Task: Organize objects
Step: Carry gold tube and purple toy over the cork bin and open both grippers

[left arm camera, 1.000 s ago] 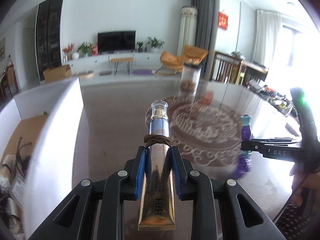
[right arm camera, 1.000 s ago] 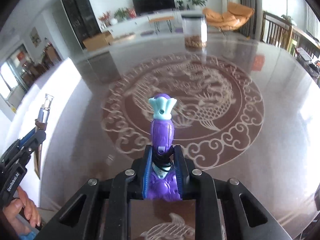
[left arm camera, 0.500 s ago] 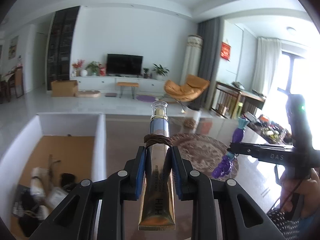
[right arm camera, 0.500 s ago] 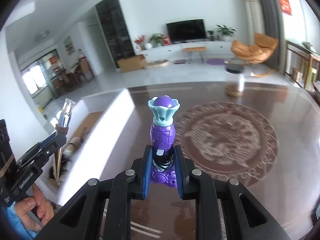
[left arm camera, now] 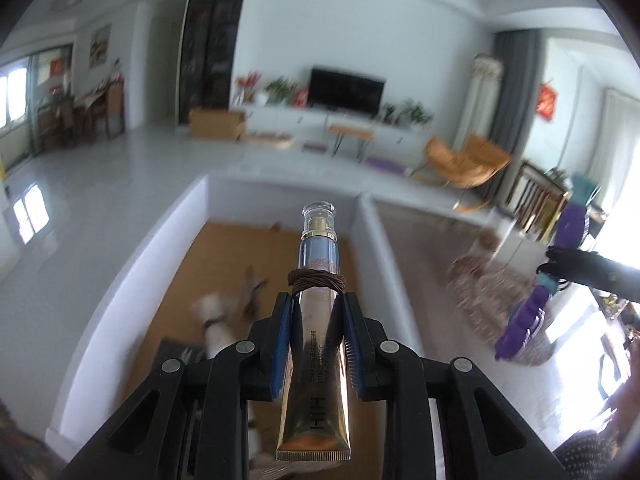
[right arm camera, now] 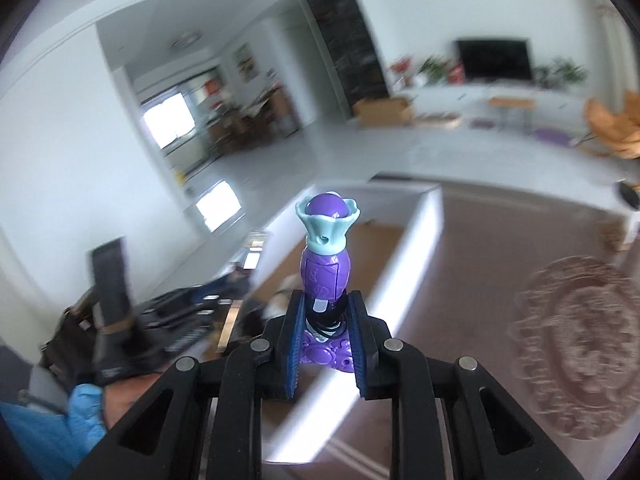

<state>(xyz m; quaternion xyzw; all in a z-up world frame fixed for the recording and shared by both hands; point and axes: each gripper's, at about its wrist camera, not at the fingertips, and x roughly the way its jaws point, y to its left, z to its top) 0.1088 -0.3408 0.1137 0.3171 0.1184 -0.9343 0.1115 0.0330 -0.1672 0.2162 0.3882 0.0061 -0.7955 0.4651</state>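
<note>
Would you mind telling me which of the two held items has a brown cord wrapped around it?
The gold tube in the left gripper; the right gripper holds a purple toy with a teal collar and no cord.

White box (left arm camera: 372, 240) wall stands between table (left arm camera: 432, 280) and its open, partly filled floor

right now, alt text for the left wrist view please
The left gripper has its jaws shut on a gold cosmetic tube with a clear cap and a brown cord wound round its neck, held above a white-walled box with a cardboard floor. At right, the right gripper holds a purple toy over a brown table.
</note>
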